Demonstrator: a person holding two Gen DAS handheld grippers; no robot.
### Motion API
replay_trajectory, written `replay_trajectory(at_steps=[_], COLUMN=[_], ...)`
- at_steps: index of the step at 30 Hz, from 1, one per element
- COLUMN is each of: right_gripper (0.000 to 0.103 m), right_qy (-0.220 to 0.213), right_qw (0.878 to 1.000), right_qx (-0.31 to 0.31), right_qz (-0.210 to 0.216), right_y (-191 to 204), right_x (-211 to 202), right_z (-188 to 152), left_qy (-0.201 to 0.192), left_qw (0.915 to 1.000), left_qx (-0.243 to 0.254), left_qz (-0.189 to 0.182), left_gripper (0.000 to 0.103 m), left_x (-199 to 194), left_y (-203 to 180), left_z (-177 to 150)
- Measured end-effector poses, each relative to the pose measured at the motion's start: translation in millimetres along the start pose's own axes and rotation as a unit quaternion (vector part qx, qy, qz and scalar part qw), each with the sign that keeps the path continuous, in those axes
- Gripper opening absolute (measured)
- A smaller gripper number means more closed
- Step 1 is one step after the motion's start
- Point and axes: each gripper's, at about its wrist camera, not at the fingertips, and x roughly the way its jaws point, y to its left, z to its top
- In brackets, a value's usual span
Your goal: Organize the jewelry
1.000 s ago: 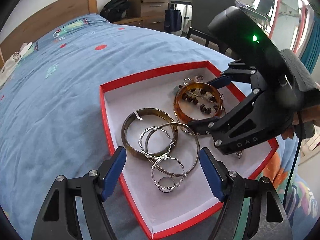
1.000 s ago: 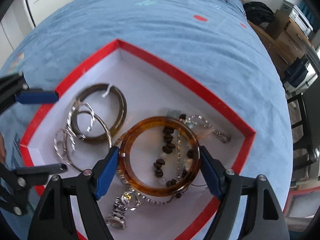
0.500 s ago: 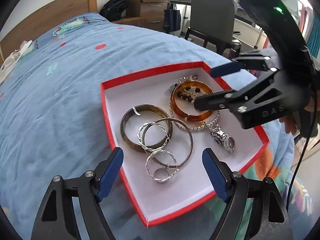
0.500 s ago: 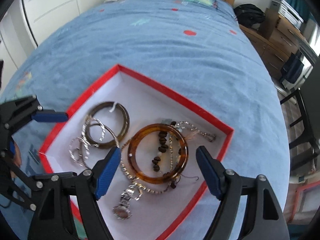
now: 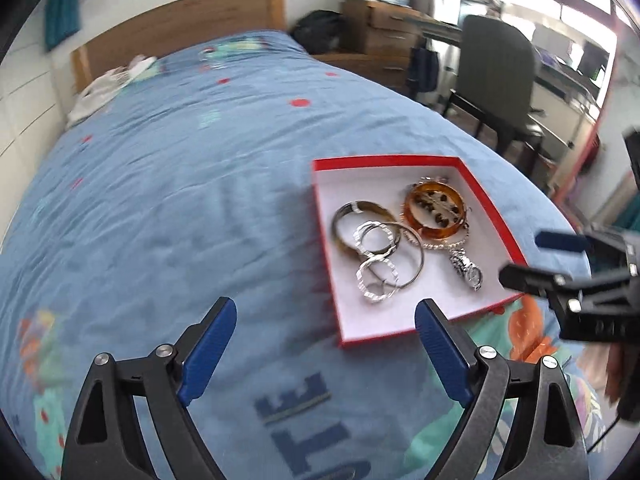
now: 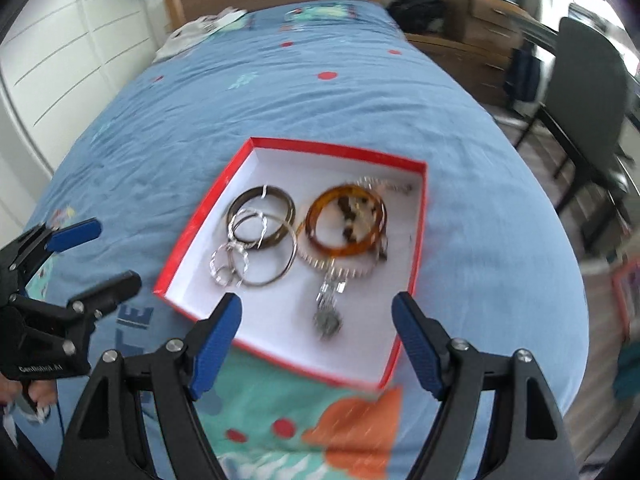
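Note:
A red box with a white inside (image 5: 496, 216) (image 6: 200, 220) lies on the blue bedspread. In it lie an amber bangle (image 5: 434, 210) (image 6: 346, 220) over dark beads, a dark brown bangle (image 5: 360, 228) (image 6: 262, 216), silver twisted rings (image 5: 378, 274) (image 6: 230, 264), a large silver hoop (image 5: 416, 256) (image 6: 290, 256), a bead chain and a silver watch (image 5: 468, 270) (image 6: 328, 316). My left gripper (image 5: 324, 344) (image 6: 96, 252) is open and empty, above the bedspread left of the box. My right gripper (image 6: 318, 344) (image 5: 536, 256) is open and empty, over the box's near edge.
The bed's wooden headboard (image 5: 180, 28) stands at the far end with white cloth (image 5: 108, 88) near it. A dark chair (image 5: 496, 72) (image 6: 588, 92), drawers (image 5: 384, 28) and a black bag (image 5: 316, 32) stand right of the bed. White cupboards (image 6: 60, 60) are on the left.
Both grippers have pulled back and up from the box, which now looks smaller and farther. The left one swung left over the bedspread. The jewelry has not moved.

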Motion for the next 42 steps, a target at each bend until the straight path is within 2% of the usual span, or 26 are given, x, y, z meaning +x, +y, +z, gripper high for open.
replay_trajectory(at_steps=[9, 17, 21, 28, 42], right_gripper=[0.077, 0.077, 0.077, 0.077, 0.077], right_qy=[-0.029, -0.06, -0.071, -0.072, -0.07], right_qw=[0.999, 0.997, 0.996, 0.996, 0.996], right_qx=[0.027, 0.034, 0.032, 0.029, 0.038], right_qz=[-0.006, -0.035, -0.044, -0.047, -0.044], right_y=[30.6, 57.7, 62.2, 62.7, 58.6], right_x=[-22.9, -42.1, -47.0, -48.2, -51.0], right_z=[-40.4, -60.2, -64.4, -68.4, -68.5], left_qy=[-0.023, -0.042, -0.052, -0.062, -0.049], left_qw=[0.9984, 0.9944, 0.9925, 0.9894, 0.9893], left_qx=[-0.035, -0.041, -0.058, -0.076, -0.098], left_qz=[0.038, 0.088, 0.095, 0.107, 0.096], left_gripper=[0.091, 0.091, 0.091, 0.099, 0.101], left_x=[-38.7, -61.6, -72.2, -79.2, -72.5], left_y=[18.6, 15.6, 18.1, 25.0, 37.4], left_z=[-29.0, -47.5, -52.4, -55.3, -61.2])
